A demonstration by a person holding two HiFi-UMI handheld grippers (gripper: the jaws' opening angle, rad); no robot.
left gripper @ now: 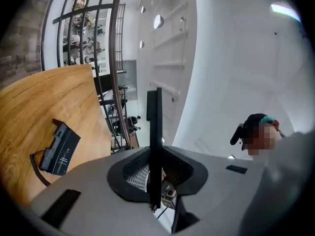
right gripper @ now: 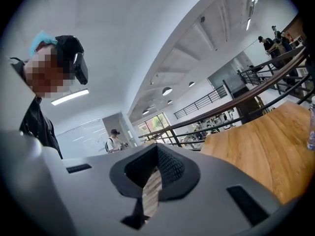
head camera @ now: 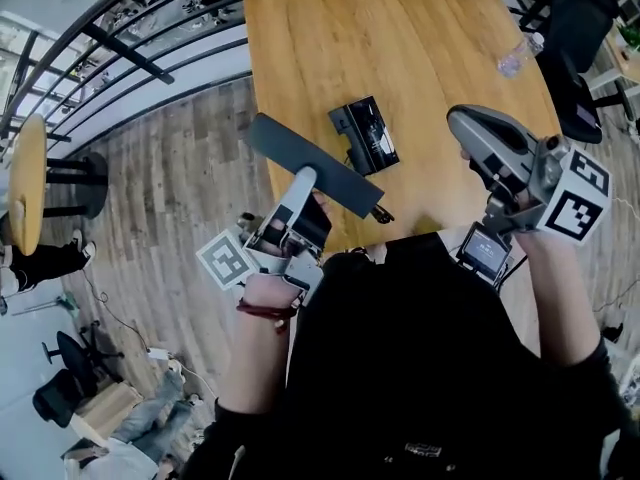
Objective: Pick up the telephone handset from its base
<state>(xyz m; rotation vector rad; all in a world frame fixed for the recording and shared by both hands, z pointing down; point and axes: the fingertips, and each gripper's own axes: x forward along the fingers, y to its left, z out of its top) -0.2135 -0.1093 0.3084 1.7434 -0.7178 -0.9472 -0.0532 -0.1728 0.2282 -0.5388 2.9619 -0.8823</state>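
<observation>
head view / handset: dark flat telephone handset [head camera: 335, 176], long axis from 10 to 4 o'clock, cord [head camera: 384, 214] at its 4 o'clock end.
head view / left gripper [head camera: 301, 182]: jaws pinching the handset mid-length, coming in from 7 o'clock.
head view / base: black telephone base [head camera: 365, 133] on the wooden surface [head camera: 430, 38], at 1 o'clock of the handset.
head view / right gripper [head camera: 463, 120]: at 3 o'clock, well apart from the handset; left is the nearer hand.
left gripper view / jaws: handset edge-on and upright between them, gripped; base low at 9 o'clock.
right gripper view / jaws: pressed together, nothing between.
step: handset looks lifted clear of the base.
</observation>
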